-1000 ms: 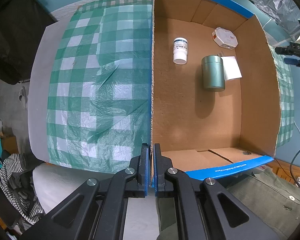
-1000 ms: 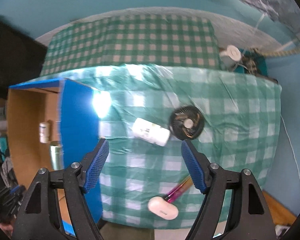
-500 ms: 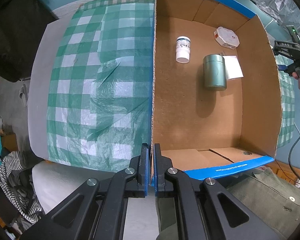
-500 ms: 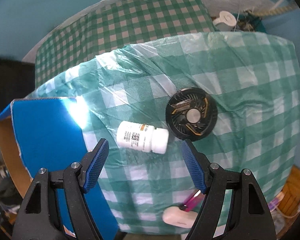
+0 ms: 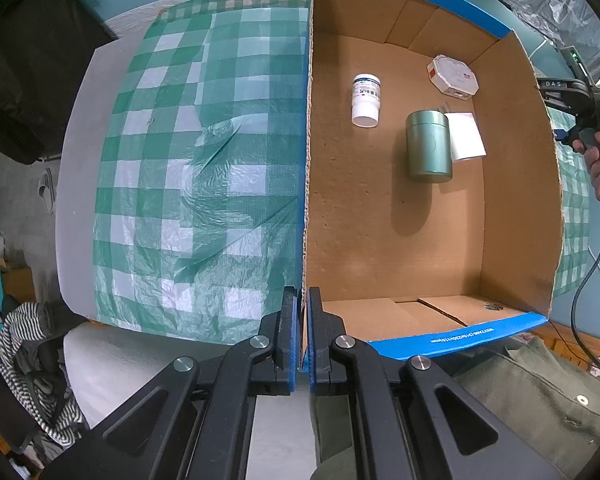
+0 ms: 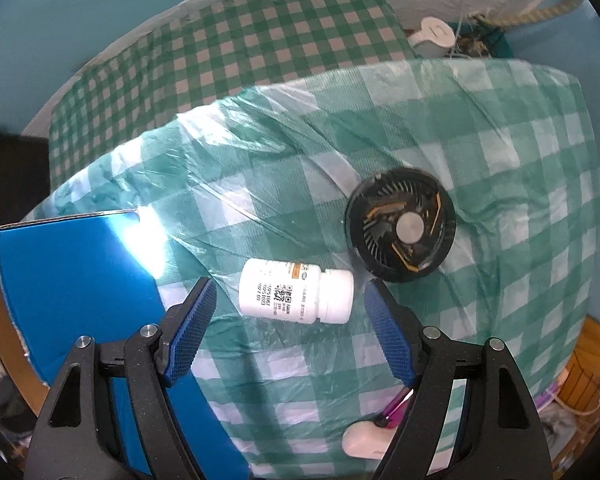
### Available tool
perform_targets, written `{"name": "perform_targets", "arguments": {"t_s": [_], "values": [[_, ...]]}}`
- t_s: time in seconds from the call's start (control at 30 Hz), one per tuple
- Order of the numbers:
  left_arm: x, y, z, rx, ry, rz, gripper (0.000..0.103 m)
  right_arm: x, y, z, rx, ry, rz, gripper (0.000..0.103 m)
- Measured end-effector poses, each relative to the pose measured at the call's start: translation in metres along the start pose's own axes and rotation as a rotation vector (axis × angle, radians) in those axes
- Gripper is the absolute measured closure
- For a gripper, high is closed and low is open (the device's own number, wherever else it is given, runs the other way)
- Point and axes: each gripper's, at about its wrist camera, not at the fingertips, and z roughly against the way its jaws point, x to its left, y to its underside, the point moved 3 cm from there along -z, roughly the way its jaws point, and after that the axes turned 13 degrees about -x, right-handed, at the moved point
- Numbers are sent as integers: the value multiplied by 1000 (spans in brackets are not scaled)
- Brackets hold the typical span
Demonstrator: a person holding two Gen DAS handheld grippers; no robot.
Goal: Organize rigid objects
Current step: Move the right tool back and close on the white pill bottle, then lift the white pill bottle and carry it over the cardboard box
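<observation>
My left gripper (image 5: 302, 312) is shut on the left wall of a cardboard box (image 5: 306, 184) with blue outer faces. Inside the box lie a white pill bottle (image 5: 365, 94), a green metal canister (image 5: 428, 146), a white octagonal case (image 5: 453, 77) and a white card (image 5: 466, 136). My right gripper (image 6: 292, 300) is open and hovers over a white pill bottle (image 6: 296, 297) lying on its side on the green checked cloth. A black round fan (image 6: 402, 230) lies just beyond it. The box's blue wall (image 6: 80, 280) is at the left.
A white oval case (image 6: 366, 444) and a pink pen (image 6: 396, 410) lie near the cloth's front edge, partly behind my right finger. The right gripper and the hand on it show past the box's right wall (image 5: 592, 120). Striped fabric (image 5: 28, 344) lies lower left.
My right gripper has moved down and closer to the white pill bottle, which now lies between the open fingers. The left gripper stays shut on the box wall.
</observation>
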Motion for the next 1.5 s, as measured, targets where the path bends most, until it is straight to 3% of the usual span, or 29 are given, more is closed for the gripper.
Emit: {"name": "perform_targets", "arguments": {"t_s": [0.27,0.5,0.83,1.07,1.5], "values": [[1,1,-1,8,2,0,99,4,0,-9,-4,4,3,26],[1,1,-2,8,2,0,99,9,3,-15,-7,11,22,41],[1,0,-3,7,5,-5,99,10,12,-8,-19,-8,102,45],[1,-1,-2,6,6,-8,99,23,20,13,-41,-15,205,45],[1,-1,-2,6,7,-9,99,48,18,71,-93,-63,266,45]]}}
